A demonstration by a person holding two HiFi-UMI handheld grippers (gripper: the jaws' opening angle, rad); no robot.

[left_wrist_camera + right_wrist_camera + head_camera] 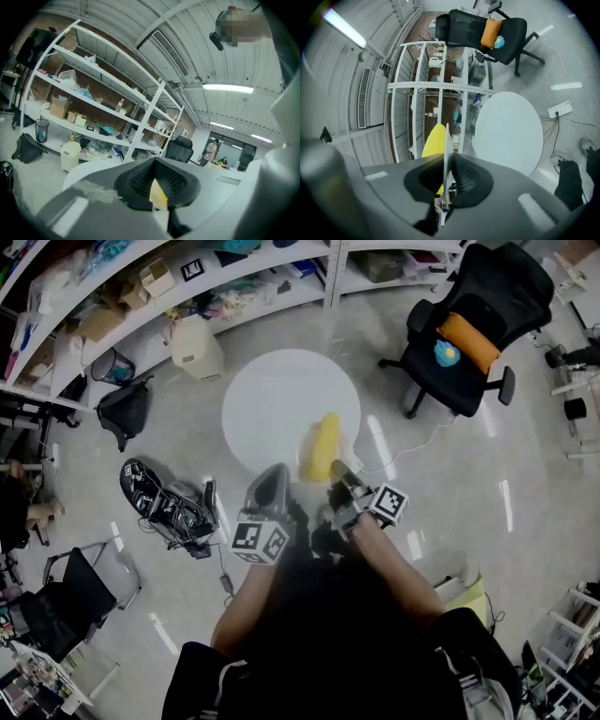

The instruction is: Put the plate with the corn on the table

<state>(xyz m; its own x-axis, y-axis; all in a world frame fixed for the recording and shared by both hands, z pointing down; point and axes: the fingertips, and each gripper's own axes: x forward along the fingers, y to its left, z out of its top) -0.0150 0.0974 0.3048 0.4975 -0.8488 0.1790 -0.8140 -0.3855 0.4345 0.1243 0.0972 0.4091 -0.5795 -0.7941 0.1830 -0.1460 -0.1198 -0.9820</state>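
A yellow corn cob point(322, 448) lies on a pale plate point(349, 442), held in the air over the near edge of the round white table point(281, 390). My right gripper point(340, 480) is shut on the plate's near rim. In the right gripper view the plate point(446, 145) shows edge-on between the jaws, with the corn point(433, 140) on its left. My left gripper point(277, 474) hangs just left of the corn with its jaws together. Between its pads a sliver of yellow corn point(158, 194) shows, and I cannot tell if it touches the plate.
A black office chair point(483, 329) with an orange cushion stands at the right of the table. White shelving point(187, 287) runs along the back, with a white bin point(197, 348) and a black bag point(125, 411) beside it. Cables and gear point(173, 507) lie on the floor at the left.
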